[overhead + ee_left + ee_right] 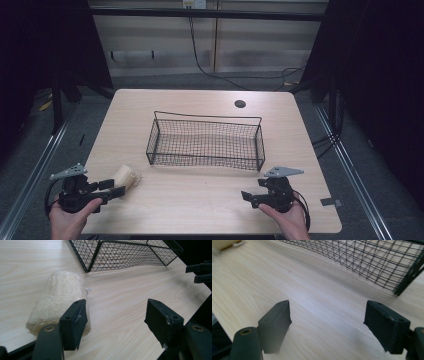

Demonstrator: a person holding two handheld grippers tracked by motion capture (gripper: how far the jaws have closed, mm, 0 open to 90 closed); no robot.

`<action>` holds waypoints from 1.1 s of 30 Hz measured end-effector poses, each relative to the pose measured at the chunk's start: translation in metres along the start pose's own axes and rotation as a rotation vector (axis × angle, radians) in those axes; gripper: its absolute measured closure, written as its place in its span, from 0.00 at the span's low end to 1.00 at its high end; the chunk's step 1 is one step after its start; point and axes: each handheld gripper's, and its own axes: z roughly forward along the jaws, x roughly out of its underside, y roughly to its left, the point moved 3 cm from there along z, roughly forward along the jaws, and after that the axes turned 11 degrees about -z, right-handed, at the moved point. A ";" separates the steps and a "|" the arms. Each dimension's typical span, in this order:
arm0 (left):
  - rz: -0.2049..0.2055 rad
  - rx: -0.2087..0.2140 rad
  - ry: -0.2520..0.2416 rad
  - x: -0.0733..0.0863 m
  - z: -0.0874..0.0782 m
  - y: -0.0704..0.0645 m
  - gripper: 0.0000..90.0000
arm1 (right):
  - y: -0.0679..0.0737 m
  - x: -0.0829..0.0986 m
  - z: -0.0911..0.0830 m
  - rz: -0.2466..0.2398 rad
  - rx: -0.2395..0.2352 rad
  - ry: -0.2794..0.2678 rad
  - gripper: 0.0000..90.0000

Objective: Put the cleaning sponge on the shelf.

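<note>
Left gripper (pixel 116 190): low at the near left corner of the table, jaws spread wide and gripping nothing; in the left gripper view one jaw sits just in front of the loofah's near end while the other stands well off to the side over bare wood (lined up for a grab, I'd say, but not yet around it).

Right gripper (pixel 246 196): down at the near right, jaws equally wide apart and empty, pointing across the wood toward the middle; it looks parked, leaving the work to the other hand.

Loofah (pixel 60 296): a pale, fibrous roll lying on its side on the table (pixel 200 200), just beyond the left gripper and near the basket's front left corner, apart from the wire.

Basket (pixel 205 142): black wire, rectangular, sitting mid-table with its open top up and nothing inside; a likely home for the loofah, and a short carry from here.

Next move, as I judge it: shift the left gripper sideways so both jaws straddle the roll, then close.
</note>
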 end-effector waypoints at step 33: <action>0.001 -0.230 0.196 -0.050 0.004 -0.005 0.33 | 0.004 -0.002 0.003 0.003 -0.051 0.011 0.25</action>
